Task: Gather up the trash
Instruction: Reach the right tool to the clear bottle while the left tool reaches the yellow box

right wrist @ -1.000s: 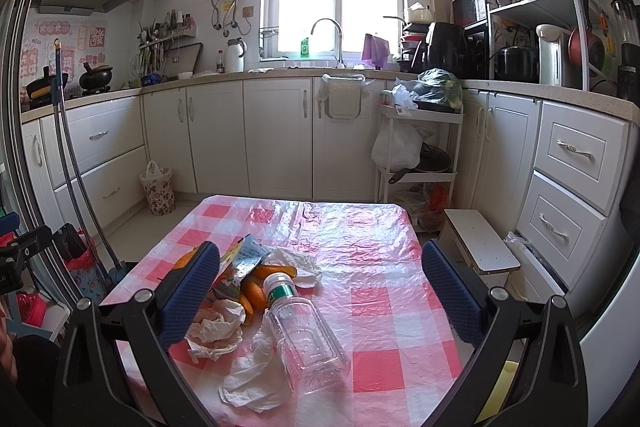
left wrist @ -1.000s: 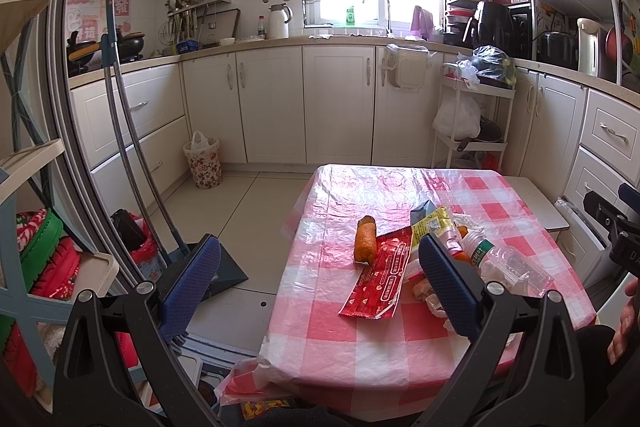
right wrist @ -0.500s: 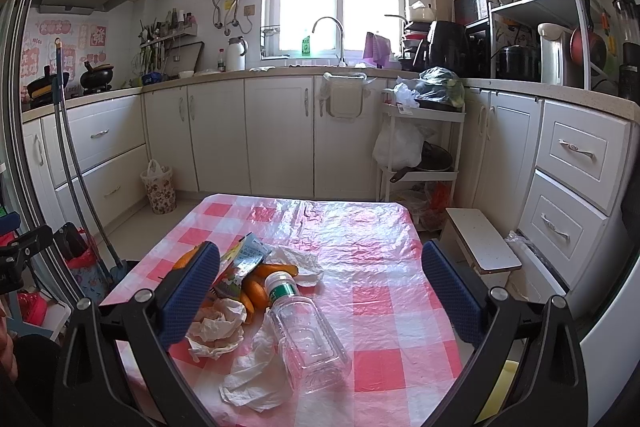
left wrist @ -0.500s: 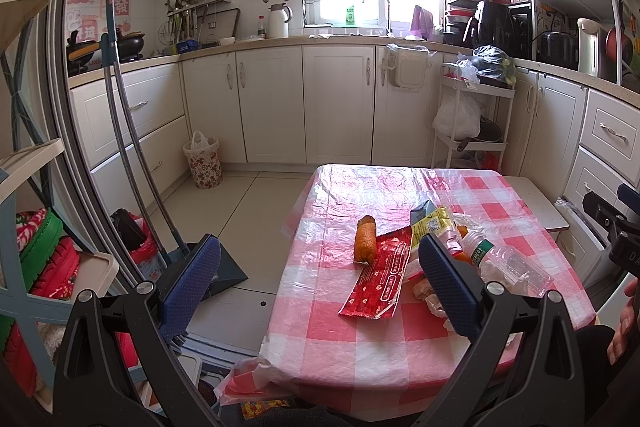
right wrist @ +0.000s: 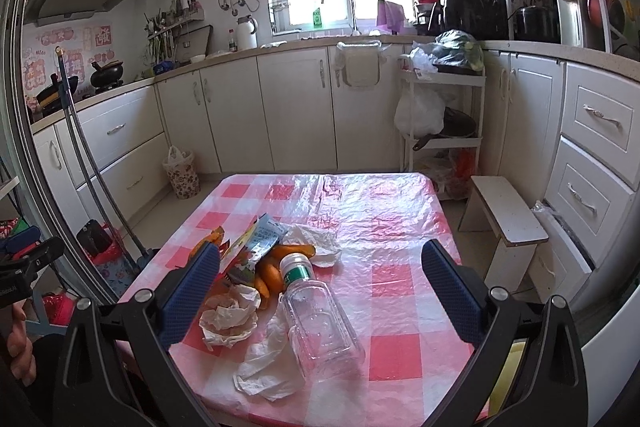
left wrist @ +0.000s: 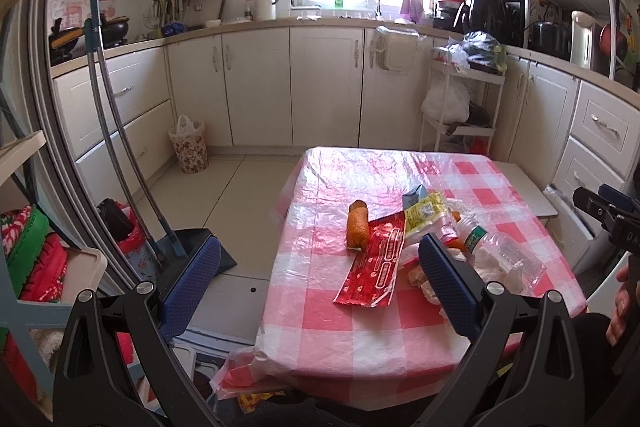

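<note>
Trash lies on a table with a red-and-white checked cloth. A clear plastic bottle with a green label lies on its side. Beside it are crumpled tissues, a white plastic scrap, orange peels and a snack packet. A red wrapper, an orange peel roll and a yellow packet show in the left wrist view. My left gripper is open over the table's left edge. My right gripper is open above the bottle. Both hold nothing.
A small floral bin with a bag stands by the cabinets. A dustpan and broom lean at the left. A white stool sits right of the table. A shelf cart stands behind. A person's hand shows at the right.
</note>
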`<control>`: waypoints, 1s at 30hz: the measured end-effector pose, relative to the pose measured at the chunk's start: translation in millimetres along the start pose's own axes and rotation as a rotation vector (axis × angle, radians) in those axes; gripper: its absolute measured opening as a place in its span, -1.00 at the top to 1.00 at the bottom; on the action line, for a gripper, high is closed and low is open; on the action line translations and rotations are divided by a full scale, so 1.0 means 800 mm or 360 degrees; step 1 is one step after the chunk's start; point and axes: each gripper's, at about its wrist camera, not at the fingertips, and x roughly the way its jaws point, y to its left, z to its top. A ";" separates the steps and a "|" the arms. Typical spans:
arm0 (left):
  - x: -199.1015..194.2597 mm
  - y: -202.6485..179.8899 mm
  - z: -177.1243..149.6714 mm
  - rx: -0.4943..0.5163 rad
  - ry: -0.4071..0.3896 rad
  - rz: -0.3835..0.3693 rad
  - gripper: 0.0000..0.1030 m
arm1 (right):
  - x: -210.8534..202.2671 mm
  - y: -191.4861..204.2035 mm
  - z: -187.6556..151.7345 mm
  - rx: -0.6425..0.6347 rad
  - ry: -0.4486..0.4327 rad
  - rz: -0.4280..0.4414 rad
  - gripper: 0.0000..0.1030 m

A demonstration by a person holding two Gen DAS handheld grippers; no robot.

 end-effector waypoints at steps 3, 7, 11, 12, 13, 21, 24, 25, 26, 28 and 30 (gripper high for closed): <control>0.008 -0.002 0.006 0.0007 0.0031 -0.0046 -0.86 | 0.018 -0.001 0.002 -0.0046 0.0104 0.0052 -0.89; 0.031 -0.018 0.019 0.0070 0.0096 -0.0082 -0.86 | 0.041 0.001 -0.001 -0.0062 0.0227 0.0179 -0.88; 0.070 -0.039 0.025 0.0124 0.0179 -0.0111 -0.86 | 0.061 0.017 -0.005 -0.0193 0.0310 0.0213 -0.83; 0.076 -0.045 0.025 0.0135 0.0181 -0.0113 -0.86 | 0.068 0.018 -0.005 -0.0215 0.0337 0.0215 -0.82; 0.082 -0.053 0.025 0.0161 0.0190 -0.0144 -0.86 | 0.075 0.019 -0.007 -0.0240 0.0372 0.0217 -0.82; 0.121 -0.132 -0.001 0.0600 0.0245 -0.0210 -0.86 | 0.097 -0.004 -0.034 -0.0252 0.0570 0.0211 -0.72; 0.139 -0.161 -0.005 0.0712 0.0267 -0.0224 -0.78 | 0.089 -0.019 -0.036 -0.0245 0.0583 0.0200 -0.72; 0.146 -0.172 -0.006 0.0749 0.0266 -0.0220 -0.75 | 0.088 -0.022 -0.037 -0.0252 0.0587 0.0194 -0.71; 0.154 -0.180 -0.008 0.0781 0.0277 -0.0223 -0.69 | 0.088 -0.023 -0.038 -0.0260 0.0595 0.0191 -0.70; 0.174 -0.194 -0.008 0.0820 0.0307 -0.0232 -0.51 | 0.088 -0.023 -0.043 -0.0299 0.0629 0.0177 -0.63; 0.186 -0.199 -0.009 0.0806 0.0334 -0.0253 -0.13 | 0.092 -0.018 -0.049 -0.0340 0.0666 0.0173 -0.50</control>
